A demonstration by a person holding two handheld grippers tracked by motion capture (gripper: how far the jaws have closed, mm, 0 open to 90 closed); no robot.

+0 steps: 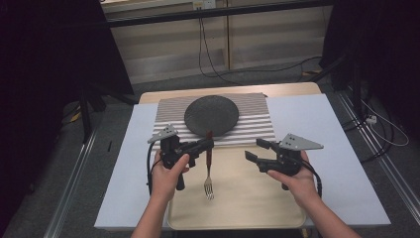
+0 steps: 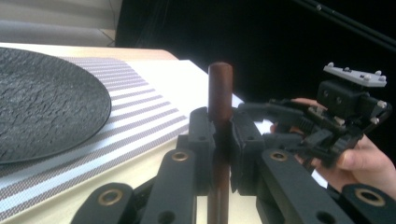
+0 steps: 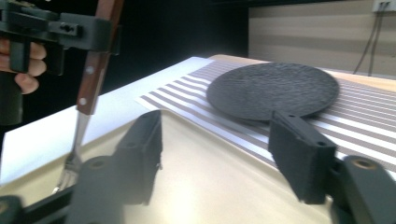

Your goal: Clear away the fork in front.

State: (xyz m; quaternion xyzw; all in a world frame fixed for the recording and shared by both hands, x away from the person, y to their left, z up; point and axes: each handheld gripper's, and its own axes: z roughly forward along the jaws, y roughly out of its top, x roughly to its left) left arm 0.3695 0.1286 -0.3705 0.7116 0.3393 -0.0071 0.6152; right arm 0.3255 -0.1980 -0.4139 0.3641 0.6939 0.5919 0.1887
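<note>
Left gripper point(image 1: 207, 144): clamped on the fork's brown wooden handle, which is seen pinched between the two black jaws in the left gripper view.
Fork point(image 1: 208, 171): held by its handle above the beige tray point(image 1: 257, 198), tines pointing toward the person, handle end near the rim of the dark plate point(image 1: 212, 115).
Right gripper point(image 1: 255, 150): jaws spread apart, nothing between them, held over the tray well apart from the fork.
Plate: set on the striped mat point(image 1: 257, 119).

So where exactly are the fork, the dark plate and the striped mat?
fork point(image 1: 209, 187): high view, on its tines.
dark plate point(image 1: 212, 115): high view, on the middle of its face.
striped mat point(image 1: 257, 130): high view, on a bare stretch right of the plate.
</note>
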